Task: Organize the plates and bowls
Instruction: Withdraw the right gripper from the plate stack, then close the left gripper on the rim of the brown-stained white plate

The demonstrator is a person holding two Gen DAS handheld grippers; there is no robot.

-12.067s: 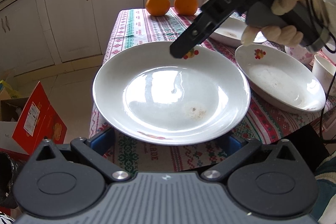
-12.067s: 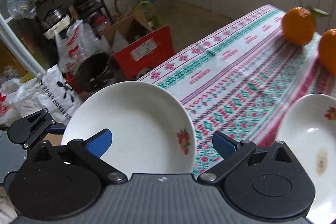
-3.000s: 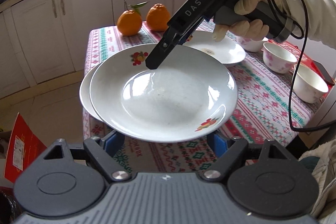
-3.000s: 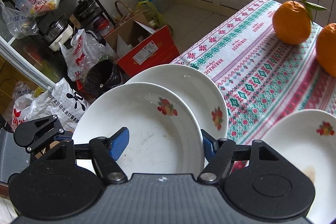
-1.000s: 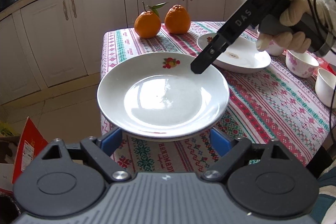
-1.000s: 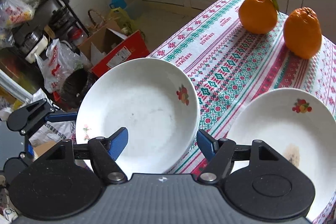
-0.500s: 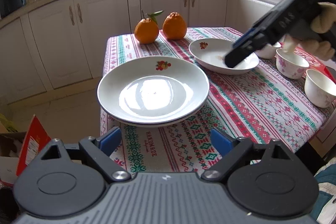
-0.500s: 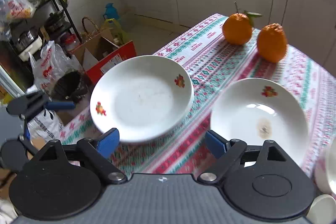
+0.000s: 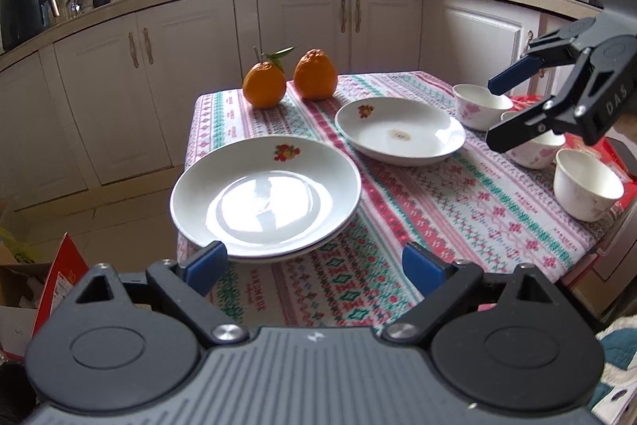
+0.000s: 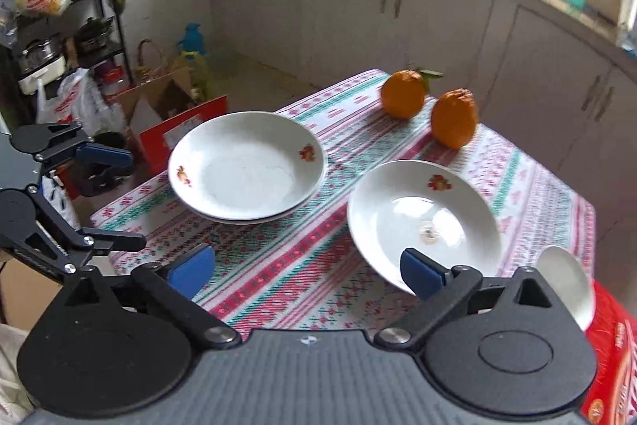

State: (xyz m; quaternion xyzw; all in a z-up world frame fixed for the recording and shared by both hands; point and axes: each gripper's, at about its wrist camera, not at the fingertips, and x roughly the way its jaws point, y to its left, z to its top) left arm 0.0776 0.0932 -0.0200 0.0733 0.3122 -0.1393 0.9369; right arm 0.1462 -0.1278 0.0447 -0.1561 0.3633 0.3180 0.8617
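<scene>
**A:** Grippers first, what are they doing?

**B:** left gripper has its jaws spread wide, holding nothing, just off the table edge by the stacked plates. right gripper is wide apart too and empty, hanging above the tablecloth.

**A:** And the dishes, going off that stack?

**B:** Two plates nested at the table's corner. The single plate sits near the stack, apart from it. Two oranges sit beyond both plates. Three small bowls are clustered past the single plate, well away from the stack.
</scene>
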